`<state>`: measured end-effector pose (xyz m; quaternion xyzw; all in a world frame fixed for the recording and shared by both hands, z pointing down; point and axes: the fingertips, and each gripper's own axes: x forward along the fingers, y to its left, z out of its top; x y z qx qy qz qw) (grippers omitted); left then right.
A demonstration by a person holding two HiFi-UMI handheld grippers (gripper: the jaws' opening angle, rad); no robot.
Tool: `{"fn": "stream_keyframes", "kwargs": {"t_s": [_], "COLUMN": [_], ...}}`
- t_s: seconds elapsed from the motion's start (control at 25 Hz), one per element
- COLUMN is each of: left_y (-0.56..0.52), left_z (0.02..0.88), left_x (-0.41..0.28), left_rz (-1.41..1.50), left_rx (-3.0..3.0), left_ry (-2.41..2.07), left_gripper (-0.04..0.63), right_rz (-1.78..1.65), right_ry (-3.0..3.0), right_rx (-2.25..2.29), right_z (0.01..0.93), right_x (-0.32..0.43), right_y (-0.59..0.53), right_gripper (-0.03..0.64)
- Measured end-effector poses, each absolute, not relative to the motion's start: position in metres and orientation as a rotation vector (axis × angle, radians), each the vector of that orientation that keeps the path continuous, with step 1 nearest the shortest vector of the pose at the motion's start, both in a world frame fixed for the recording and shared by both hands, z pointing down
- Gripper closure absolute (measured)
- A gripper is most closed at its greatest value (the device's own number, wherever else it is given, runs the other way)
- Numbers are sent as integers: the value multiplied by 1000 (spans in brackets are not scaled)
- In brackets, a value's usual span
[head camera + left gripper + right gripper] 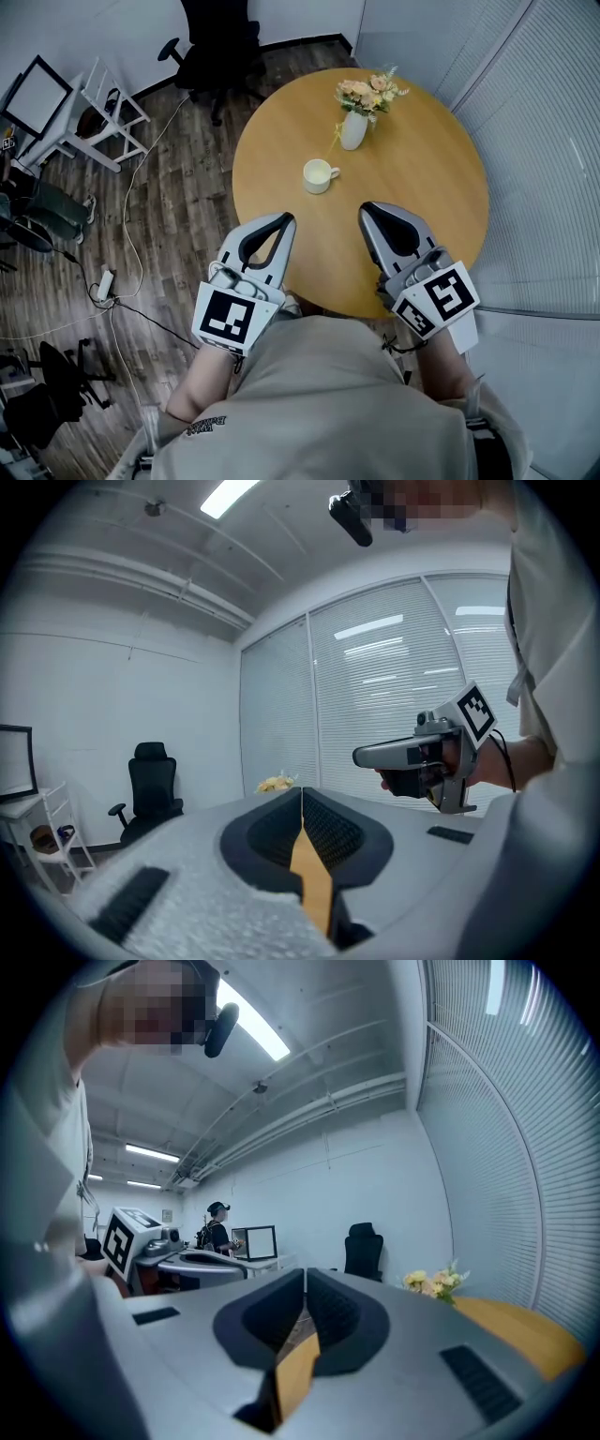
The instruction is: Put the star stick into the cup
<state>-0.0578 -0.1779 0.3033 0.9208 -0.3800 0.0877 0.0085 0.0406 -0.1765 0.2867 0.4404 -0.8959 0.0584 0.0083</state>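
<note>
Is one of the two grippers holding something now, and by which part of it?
Nothing is held. The left gripper and the right gripper both have their jaws closed together with nothing between them.

Near half of round wooden table [441, 234] lay bare, open lane from left gripper [284, 219] and right gripper [367, 208] to white ceramic cup [318, 175] | white vase of flowers [353, 131] stood just behind-right of cup, apart, crowding that side | table's right bare to rim | slatted blinds [544, 187] close beyond.
</note>
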Motion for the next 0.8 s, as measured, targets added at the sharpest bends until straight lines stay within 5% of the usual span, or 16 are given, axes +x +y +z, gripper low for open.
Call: {"fn": "stream_keyframes", "kwargs": {"t_s": [0.8], "left_y": [-181], "left_z": [326], "left_x": [-57], "left_rz": [351], "left_rx": [2881], "left_ry": [-1185], "left_gripper": [572], "right_rz": [233], "right_ry": [-2787], "right_rx": [1380], "right_z": [297], "right_x": [52], "right_y": [-178], "right_gripper": [584]}}
